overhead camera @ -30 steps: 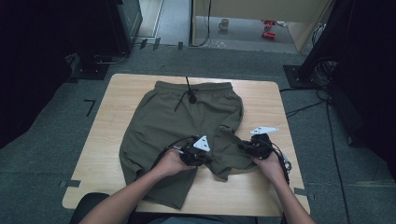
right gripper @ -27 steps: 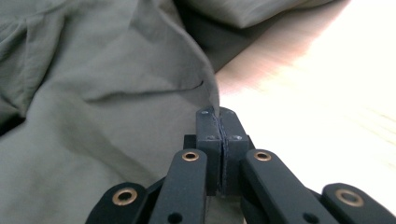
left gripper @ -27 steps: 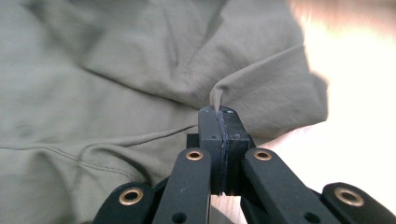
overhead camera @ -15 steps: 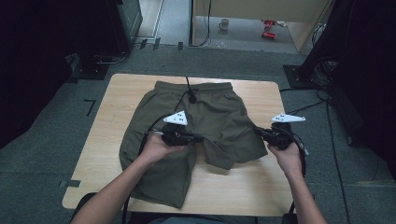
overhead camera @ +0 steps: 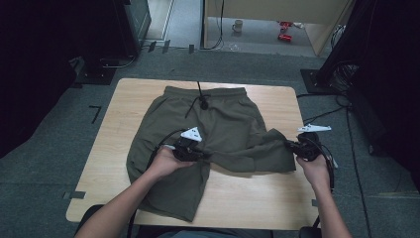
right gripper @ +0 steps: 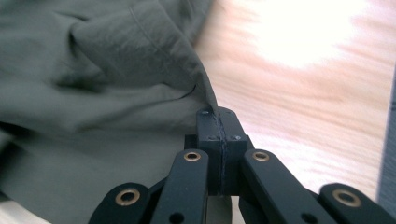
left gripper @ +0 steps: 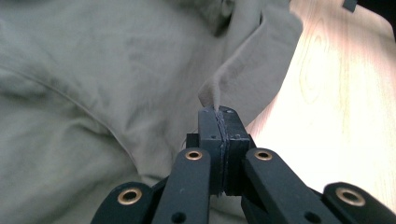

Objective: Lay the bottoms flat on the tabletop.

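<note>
Shorts [overhead camera: 218,124] lay flat mid-table [overhead camera: 277,208], waistband toward far edge. Left gripper [overhead camera: 198,154] and right gripper [overhead camera: 292,147] each clenched right-leg hem fabric. Leg stretched toward right edge; fold apparently not yet made.

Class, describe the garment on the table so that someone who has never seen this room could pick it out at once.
Start at the light wooden table on the grey floor. Spread across its middle lies a pair of olive-green shorts, waistband and dark drawstring at the far edge. It is the table's one garment, with one leg pinched by the left gripper and the right gripper.
</note>
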The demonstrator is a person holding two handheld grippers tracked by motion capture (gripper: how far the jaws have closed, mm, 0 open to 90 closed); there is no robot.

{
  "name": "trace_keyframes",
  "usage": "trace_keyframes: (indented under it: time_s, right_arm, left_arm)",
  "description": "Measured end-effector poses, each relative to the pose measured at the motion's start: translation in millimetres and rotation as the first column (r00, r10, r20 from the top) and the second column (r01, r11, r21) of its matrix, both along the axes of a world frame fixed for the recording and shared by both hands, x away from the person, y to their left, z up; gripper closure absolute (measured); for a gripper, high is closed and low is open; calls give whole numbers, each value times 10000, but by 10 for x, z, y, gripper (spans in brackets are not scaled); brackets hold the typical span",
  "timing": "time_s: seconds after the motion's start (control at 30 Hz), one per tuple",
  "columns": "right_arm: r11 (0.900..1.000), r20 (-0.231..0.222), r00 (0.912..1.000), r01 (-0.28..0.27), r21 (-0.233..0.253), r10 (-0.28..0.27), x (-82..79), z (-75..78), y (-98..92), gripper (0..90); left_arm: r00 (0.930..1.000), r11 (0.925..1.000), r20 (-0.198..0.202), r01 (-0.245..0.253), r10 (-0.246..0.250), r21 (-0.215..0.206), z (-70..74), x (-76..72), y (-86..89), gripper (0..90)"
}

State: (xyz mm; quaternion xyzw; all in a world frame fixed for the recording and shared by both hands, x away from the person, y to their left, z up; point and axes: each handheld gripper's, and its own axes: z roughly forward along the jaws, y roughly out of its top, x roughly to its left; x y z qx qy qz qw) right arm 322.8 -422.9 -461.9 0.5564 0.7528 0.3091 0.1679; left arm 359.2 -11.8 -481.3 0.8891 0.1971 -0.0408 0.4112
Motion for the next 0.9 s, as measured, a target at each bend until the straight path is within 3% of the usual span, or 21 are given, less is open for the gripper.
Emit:
trace_keyframes:
  time_s: [0.1, 0.17, 0.23, 0.33, 0.43, 0.47, 0.53, 0.67, 0.77, 0.9]
  right_arm:
    - [9993, -100, 9996, 254, -265, -256, 13, -53, 13, 886]
    - [9993, 257, 9993, 266, -247, -260, 0, -36, 39, 744]
    - [9996, 631, 9977, 225, 141, -234, -38, 27, 55, 700]
    - [9982, 1186, 9929, 33, 590, -103, -140, 154, 104, 638]
    - [9946, 1562, 9877, -256, 1005, 97, -265, 259, 179, 627]
    - [9927, 1620, 9865, -410, 1131, 223, -302, 269, 216, 628]
    - [9870, 1559, 9865, -736, 1425, 511, -365, 239, 301, 628]
    - [9763, 1032, 9900, -1136, 1841, 957, -410, 7, 467, 612]
    - [9751, 615, 9903, -1336, 1771, 1245, -373, -214, 563, 609]
    - [9803, 205, 9892, -1468, 1320, 1454, -296, -382, 663, 587]
  left_arm:
    - [9996, 9998, 192, -199, 198, 86, -5, 2, -42, 895]
    - [9997, 9998, 182, -177, 179, -106, 25, -8, -53, 838]
    - [9992, 9997, 389, -112, 119, -200, 74, -29, -43, 745]
    - [9993, 9976, 299, -200, 220, -667, 162, -21, 4, 656]
    - [9987, 9944, 330, -353, 387, -999, 236, 2, 45, 608]
    - [9970, 9906, 420, -602, 658, -1231, 288, 45, 77, 607]
    - [9957, 9889, 447, -746, 809, -1284, 296, 75, 90, 608]
    - [9873, 9844, -82, -1586, 1584, -762, 87, 228, 143, 620]
    - [9804, 9802, -432, -1940, 1923, -403, -107, 256, 165, 631]
    - [9726, 9730, -291, -2306, 2308, 94, -250, 292, 155, 621]
